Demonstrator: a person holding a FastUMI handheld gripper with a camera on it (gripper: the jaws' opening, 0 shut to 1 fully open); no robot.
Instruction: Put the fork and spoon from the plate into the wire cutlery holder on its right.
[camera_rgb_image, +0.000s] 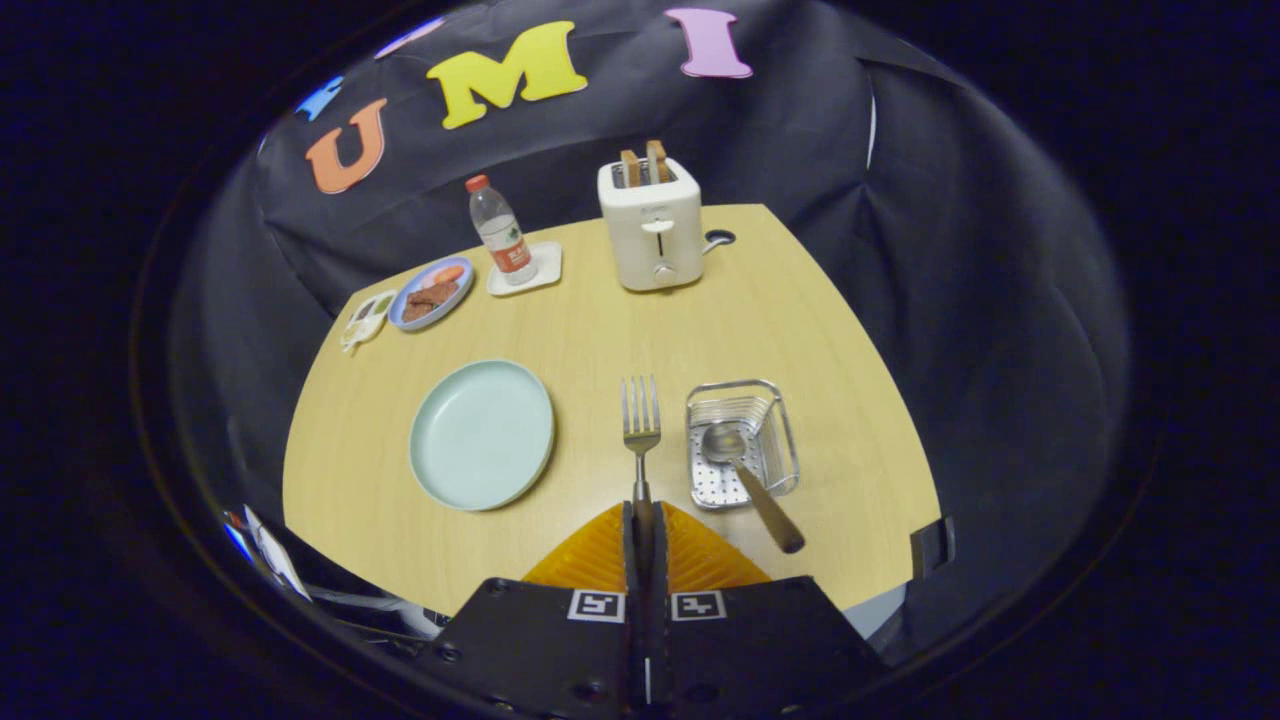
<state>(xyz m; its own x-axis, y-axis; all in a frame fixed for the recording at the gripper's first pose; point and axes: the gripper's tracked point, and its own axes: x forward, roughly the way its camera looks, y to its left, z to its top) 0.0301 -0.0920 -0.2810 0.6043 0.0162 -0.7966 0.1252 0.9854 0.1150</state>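
Note:
My gripper (642, 520) is shut on the fork (640, 420), holding its handle between the two orange fingers (600, 555). The fork points straight ahead, tines far from me, raised above the wooden table between the plate and the holder. The pale green plate (482, 434) lies bare to the left of the fork. To the right stands the wire cutlery holder (742, 440). The spoon (748, 478) lies in it, bowl inside and wooden handle sticking out over the near rim toward me.
At the back of the table stand a white toaster (655, 228) with two slices of bread, a water bottle (500, 232) on a white coaster, a blue plate of food (431, 292) and a small dish (367, 318). The table's near edge (400, 590) lies just left of the fingers.

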